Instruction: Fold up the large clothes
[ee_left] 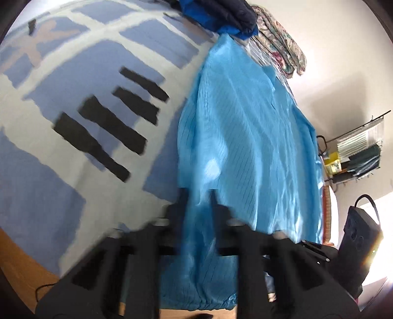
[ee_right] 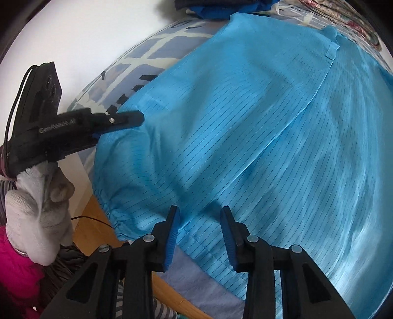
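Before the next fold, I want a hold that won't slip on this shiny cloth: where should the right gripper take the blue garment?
Probably at the stitched hem just ahead of the right gripper, not the smooth middle. Come in low from the near edge, fingers straddling the hem: the blue garment lies flat on the bedsheet, and only that edge offers a thicker, doubled ridge.

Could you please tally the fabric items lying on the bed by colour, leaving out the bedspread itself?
Light blue striped garment: 1
Dark blue clothes pile: 1
Floral fabric: 1
Total: 3
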The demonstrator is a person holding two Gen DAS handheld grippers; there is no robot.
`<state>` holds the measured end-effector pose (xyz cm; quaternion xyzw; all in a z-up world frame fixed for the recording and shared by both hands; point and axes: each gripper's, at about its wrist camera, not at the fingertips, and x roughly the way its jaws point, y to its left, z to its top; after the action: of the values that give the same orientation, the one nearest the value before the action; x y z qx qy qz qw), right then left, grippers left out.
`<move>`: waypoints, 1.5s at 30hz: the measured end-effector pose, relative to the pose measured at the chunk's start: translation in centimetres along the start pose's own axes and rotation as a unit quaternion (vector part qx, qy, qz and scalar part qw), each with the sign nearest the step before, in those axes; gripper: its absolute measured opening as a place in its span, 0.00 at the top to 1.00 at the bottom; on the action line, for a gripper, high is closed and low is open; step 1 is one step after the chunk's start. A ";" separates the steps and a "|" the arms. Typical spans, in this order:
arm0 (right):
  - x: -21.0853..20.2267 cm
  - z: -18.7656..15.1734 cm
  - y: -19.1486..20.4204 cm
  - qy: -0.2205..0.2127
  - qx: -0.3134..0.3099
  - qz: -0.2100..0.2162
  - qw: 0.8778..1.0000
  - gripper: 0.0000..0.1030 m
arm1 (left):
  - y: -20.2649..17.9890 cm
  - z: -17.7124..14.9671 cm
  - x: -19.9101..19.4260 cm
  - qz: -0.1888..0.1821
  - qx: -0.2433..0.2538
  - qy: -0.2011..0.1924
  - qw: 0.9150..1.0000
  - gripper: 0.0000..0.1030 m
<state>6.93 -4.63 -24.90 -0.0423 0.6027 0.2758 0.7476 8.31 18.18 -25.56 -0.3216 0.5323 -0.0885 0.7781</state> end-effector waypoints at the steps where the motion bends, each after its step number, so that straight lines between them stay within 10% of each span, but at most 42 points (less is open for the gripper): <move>1: 0.0 0.0 0.1 0.000 0.001 0.000 1.000 0.65 | -0.1 -0.1 -0.1 -0.005 0.002 -0.004 1.000 0.94; 9: -2.0 2.1 -1.0 -0.027 0.037 0.034 0.998 0.59 | -1.2 -0.5 -1.7 0.000 0.031 -0.038 0.999 0.99; 12: -4.0 5.5 -0.8 -0.059 0.033 0.034 0.997 0.42 | -1.2 -0.5 -2.3 0.004 0.034 -0.049 0.998 0.99; 18: -4.0 15.1 0.7 -0.067 0.018 0.043 0.997 0.39 | -2.7 -0.6 -3.2 0.019 0.076 -0.066 0.995 0.99; 30: 6.1 27.9 3.2 0.025 -0.020 -0.137 0.990 0.40 | -5.7 -0.5 -3.1 0.027 0.137 -0.070 0.988 0.99; 32: 7.8 28.2 3.1 0.048 -0.027 -0.172 0.984 0.46 | -5.8 -0.4 -2.9 0.027 0.141 -0.067 0.987 0.99; 35: 8.9 28.0 2.5 0.064 -0.029 -0.177 0.982 0.93 | -6.1 -0.4 -2.8 0.023 0.145 -0.062 0.987 0.99; 45: 1.1 25.3 -2.1 -0.058 0.068 -0.042 0.995 1.00 | -10.8 -1.9 -4.6 0.013 0.215 -0.072 0.974 1.00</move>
<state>30.24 3.96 -19.67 -0.0007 0.5737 0.2048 0.7931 6.96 11.25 -16.06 -0.1458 0.4471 -0.1673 0.8665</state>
